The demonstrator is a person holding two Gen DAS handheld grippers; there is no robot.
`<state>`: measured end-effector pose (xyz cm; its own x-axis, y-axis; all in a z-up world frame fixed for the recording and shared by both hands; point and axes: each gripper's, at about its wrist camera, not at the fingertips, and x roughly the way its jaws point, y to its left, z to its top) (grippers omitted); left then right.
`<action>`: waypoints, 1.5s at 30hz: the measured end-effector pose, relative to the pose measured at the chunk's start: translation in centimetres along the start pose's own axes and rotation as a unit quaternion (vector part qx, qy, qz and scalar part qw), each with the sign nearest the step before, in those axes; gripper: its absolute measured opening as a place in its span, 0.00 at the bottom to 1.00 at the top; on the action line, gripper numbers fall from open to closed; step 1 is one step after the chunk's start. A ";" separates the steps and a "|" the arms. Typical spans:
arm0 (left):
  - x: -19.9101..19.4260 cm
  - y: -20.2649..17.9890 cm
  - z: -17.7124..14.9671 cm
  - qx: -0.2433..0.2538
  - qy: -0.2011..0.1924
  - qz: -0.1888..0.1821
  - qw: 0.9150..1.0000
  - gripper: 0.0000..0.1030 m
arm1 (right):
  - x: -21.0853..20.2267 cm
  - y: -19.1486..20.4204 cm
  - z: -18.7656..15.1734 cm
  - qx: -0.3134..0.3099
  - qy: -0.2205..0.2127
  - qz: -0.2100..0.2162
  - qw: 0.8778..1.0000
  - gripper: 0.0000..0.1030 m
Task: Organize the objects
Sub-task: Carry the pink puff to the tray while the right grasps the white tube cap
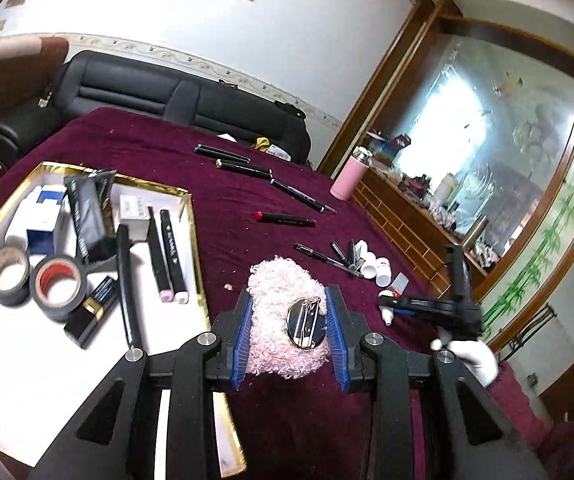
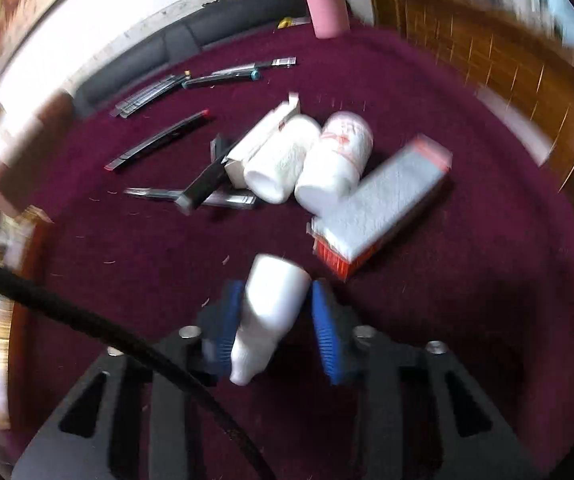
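on tray (image 1: 191,216): markers (image 1: 169,256), print unreadable

A deep maroon cloth (image 1: 223,152) with a soft, velvety nap covers the table, and at the left of the left wrist view sits a tray (image 1: 87,360) with a smooth white floor and a glossy gold-foil rim. The pink pompom (image 1: 275,320) at lower centre is fluffy, curly yarn with a polished, mirror-bright metal clip disc (image 1: 304,322) on it, pressed between ribbed blue pads (image 1: 244,342). In the right wrist view the small bottle (image 2: 271,308) looks like smooth white plastic, and the wooden cabinet (image 2: 507,60) at upper right is varnished and shiny.
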<state>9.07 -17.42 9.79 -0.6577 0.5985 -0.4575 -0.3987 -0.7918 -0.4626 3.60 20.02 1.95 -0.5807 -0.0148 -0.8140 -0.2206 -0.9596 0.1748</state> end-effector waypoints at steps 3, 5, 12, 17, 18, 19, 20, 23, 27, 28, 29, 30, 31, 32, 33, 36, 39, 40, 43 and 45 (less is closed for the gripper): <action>-0.4 0.8 -0.3 -0.007 -0.005 -0.002 1.000 0.28 | 0.3 1.0 -0.2 -0.035 -0.009 -0.038 0.999 0.23; -0.5 1.3 -0.4 -0.006 -0.008 0.003 1.000 0.28 | -0.1 0.7 -0.6 -0.036 -0.006 -0.025 0.999 0.23; -1.5 4.6 -1.0 -0.041 -0.020 0.016 0.999 0.28 | -2.0 -0.5 -1.2 0.021 0.005 0.089 0.996 0.23; -2.6 6.6 -1.9 -0.059 -0.027 0.043 0.997 0.28 | -3.6 1.8 -1.4 0.026 0.021 0.193 0.981 0.23; -2.9 7.1 -1.9 -0.064 -0.028 0.051 0.996 0.28 | -3.9 2.9 -1.4 0.019 0.026 0.216 0.976 0.23; -3.2 7.7 -2.1 -0.067 -0.030 0.055 0.996 0.28 | -4.0 4.1 -1.3 0.011 0.030 0.229 0.973 0.23; -3.4 8.1 -2.1 -0.070 -0.031 0.062 0.995 0.28 | -4.2 5.5 -1.4 -0.003 0.036 0.243 0.969 0.23; -3.7 9.4 -2.1 -0.081 -0.029 0.079 0.993 0.28 | -4.5 10.2 -1.8 -0.039 0.059 0.287 0.955 0.23; -3.5 10.3 -2.1 -0.086 -0.022 0.091 0.992 0.28 | -3.6 16.1 -2.5 -0.069 0.101 0.333 0.935 0.24; -3.5 10.5 -2.1 -0.087 -0.019 0.094 0.992 0.28 | -3.4 17.3 -2.8 -0.076 0.109 0.339 0.931 0.24; -3.5 10.8 -2.2 -0.088 -0.017 0.098 0.991 0.28 | -3.1 19.1 -2.9 -0.087 0.117 0.342 0.928 0.24; -3.4 11.1 -2.1 -0.092 -0.013 0.103 0.990 0.28 | -2.9 20.5 -3.0 -0.097 0.121 0.344 0.926 0.24; -3.3 11.4 -2.0 -0.094 -0.005 0.110 0.989 0.28 | -2.6 21.9 -3.1 -0.108 0.124 0.343 0.925 0.24; -3.2 11.7 -1.8 -0.092 0.001 0.119 0.989 0.28 | -2.2 23.7 -3.1 -0.121 0.128 0.339 0.924 0.24; -3.1 12.0 -1.6 -0.087 0.006 0.130 0.988 0.28 | -1.9 24.8 -3.1 -0.130 0.131 0.336 0.923 0.24; -2.7 13.3 -0.9 -0.083 0.028 0.147 0.985 0.28 | -0.9 28.0 -3.3 -0.159 0.140 0.309 0.927 0.24; -1.9 14.3 -0.5 -0.081 0.048 0.157 0.983 0.28 | 0.7 30.0 -3.5 -0.176 0.147 0.266 0.936 0.24; -1.6 14.6 -0.5 -0.080 0.053 0.159 0.983 0.28 | 1.1 30.4 -3.6 -0.176 0.151 0.259 0.938 0.24; -0.8 15.2 -0.4 -0.077 0.062 0.153 0.983 0.28 | 2.2 31.4 -3.9 -0.187 0.156 0.230 0.942 0.24; -0.4 15.4 -0.5 -0.076 0.063 0.149 0.984 0.28 | 2.2 31.8 -4.0 -0.197 0.149 0.218 0.944 0.24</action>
<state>3.52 -29.77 2.52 -0.6421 0.3609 -0.6763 -0.0948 -0.9128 -0.3972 -1.57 -11.63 3.55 -0.2898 -0.4541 -0.8425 0.3311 -0.8735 0.3570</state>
